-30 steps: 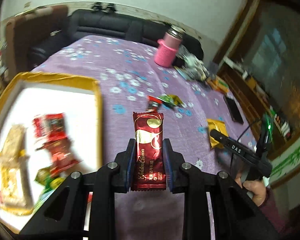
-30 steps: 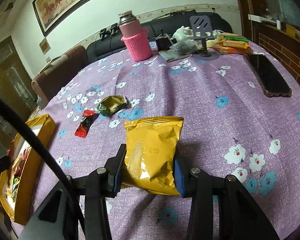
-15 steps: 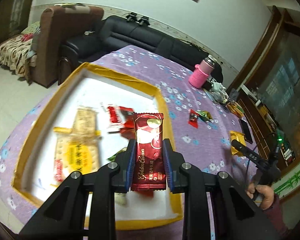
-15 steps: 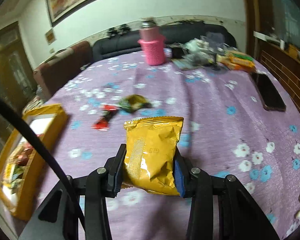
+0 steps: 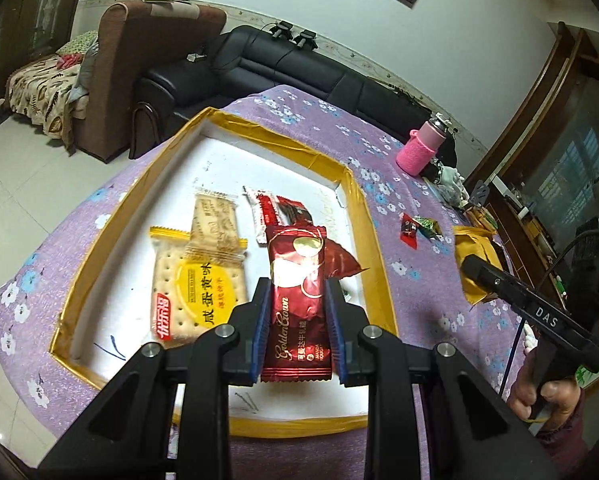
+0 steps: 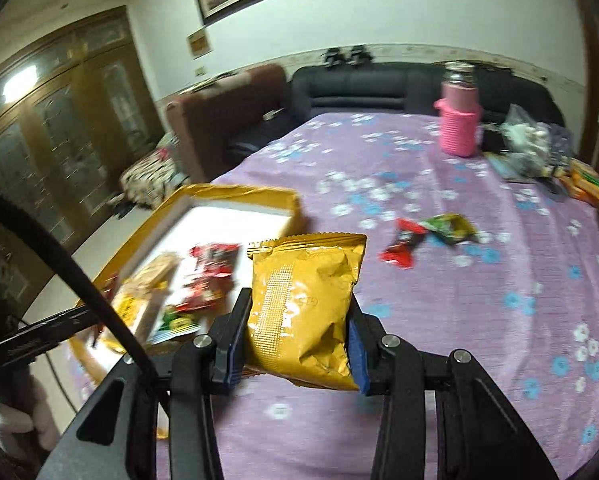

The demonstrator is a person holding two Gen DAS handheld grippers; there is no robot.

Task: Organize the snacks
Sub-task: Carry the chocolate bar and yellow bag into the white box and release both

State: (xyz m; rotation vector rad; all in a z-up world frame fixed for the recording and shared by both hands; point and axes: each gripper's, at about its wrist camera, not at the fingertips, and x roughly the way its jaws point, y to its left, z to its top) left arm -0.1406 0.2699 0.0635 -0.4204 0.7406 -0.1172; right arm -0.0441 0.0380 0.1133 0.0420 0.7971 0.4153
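The left tongs (image 5: 298, 328) are clenched on a dark red foil-wrapped candy bar with gold lettering (image 5: 298, 304), its long axis running straight out along the fingers, and the bar hangs directly over the near half of the shallow white tray with a gold-taped rim (image 5: 363, 216). That is the relation the release turns on: the tray floor lies right below and ahead of the bar, so the left side is the nearer of the two and looks ready to let go. Inside the tray lie a yellow-labelled clear pack of crackers (image 5: 197, 288) and a red and white snack wrapper (image 5: 275, 212) just beyond the bar's tip. The right tongs (image 6: 295, 340) grip a crinkled golden-yellow foil snack pouch (image 6: 303, 304), held upright above the purple flowered cloth of the worktop (image 6: 439, 312), with the tray off to its left and somewhat ahead. The right view, blurred, shows what the left view renders only small: a small red candy wrapper (image 6: 403, 240) and a green and yellow wrapper (image 6: 451, 228) on the cloth, not yet collected, and farther off a pink knit-sleeved flask (image 6: 459, 124).
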